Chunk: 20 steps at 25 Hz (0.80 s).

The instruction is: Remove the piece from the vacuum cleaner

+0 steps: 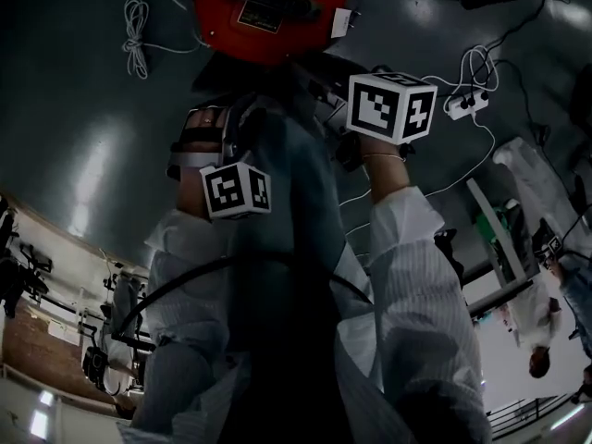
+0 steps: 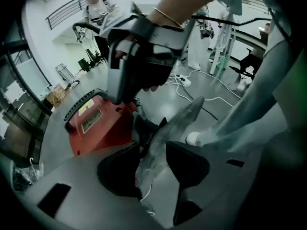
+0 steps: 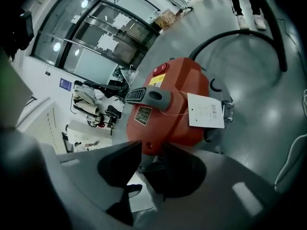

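Observation:
The red vacuum cleaner sits on the grey floor ahead of me, with a grey handle and a white tag on it. In the left gripper view a thin grey fabric-like piece stands between the jaws of my left gripper; the jaws are apart and do not press on it. My right gripper is open just in front of the vacuum's red body, with a pale sheet showing below its jaws. The right gripper also appears over the vacuum in the left gripper view.
A black hose curves off the vacuum. White cables and a power strip lie on the floor. People stand to the right near a metal frame. Railings and glass walls ring the room.

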Tool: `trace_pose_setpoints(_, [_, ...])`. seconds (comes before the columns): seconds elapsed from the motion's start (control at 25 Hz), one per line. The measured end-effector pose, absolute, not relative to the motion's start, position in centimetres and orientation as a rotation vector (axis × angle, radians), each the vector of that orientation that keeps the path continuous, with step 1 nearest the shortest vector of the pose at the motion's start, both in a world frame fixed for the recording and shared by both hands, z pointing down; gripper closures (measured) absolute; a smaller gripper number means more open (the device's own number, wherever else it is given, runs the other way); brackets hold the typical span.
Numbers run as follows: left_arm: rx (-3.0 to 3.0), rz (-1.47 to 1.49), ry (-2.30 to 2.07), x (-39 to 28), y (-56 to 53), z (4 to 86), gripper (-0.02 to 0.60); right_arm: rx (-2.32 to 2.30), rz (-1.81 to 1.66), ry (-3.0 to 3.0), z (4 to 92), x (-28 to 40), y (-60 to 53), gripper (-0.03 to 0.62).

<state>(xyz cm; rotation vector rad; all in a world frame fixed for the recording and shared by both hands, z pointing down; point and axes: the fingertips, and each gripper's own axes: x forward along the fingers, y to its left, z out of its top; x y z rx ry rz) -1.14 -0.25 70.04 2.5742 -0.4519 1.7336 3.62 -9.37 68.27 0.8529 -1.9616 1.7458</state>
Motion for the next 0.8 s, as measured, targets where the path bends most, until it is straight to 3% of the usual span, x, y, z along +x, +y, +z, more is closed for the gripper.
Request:
trace_pose_setpoints(0.24, [2.587, 1.861, -0.460, -1.1, -0.9, 72.0, 0.376, 0.862, 1.760, -1.887, 69.2, 3.9, -9.7, 0.484])
trace_pose_setpoints(0.4, [2.596, 1.876, -0.357, -0.6, -0.7, 72.4, 0.379, 0.885, 1.741, -1.864, 69.5, 4.3, -9.7, 0.485])
trace_pose_setpoints(0.72, [2.530, 1.940, -0.277, -0.6, -0.2, 73.0, 0.438, 0.885, 1.734, -1.814, 70.0, 4.2, -9.6, 0.484])
trace_pose_setpoints(0.8, [2.483, 1.947, -0.268, -0.7, 0.3, 73.0, 0.463, 0.885, 1.725, -1.806, 70.1, 4.3, -9.6, 0.457])
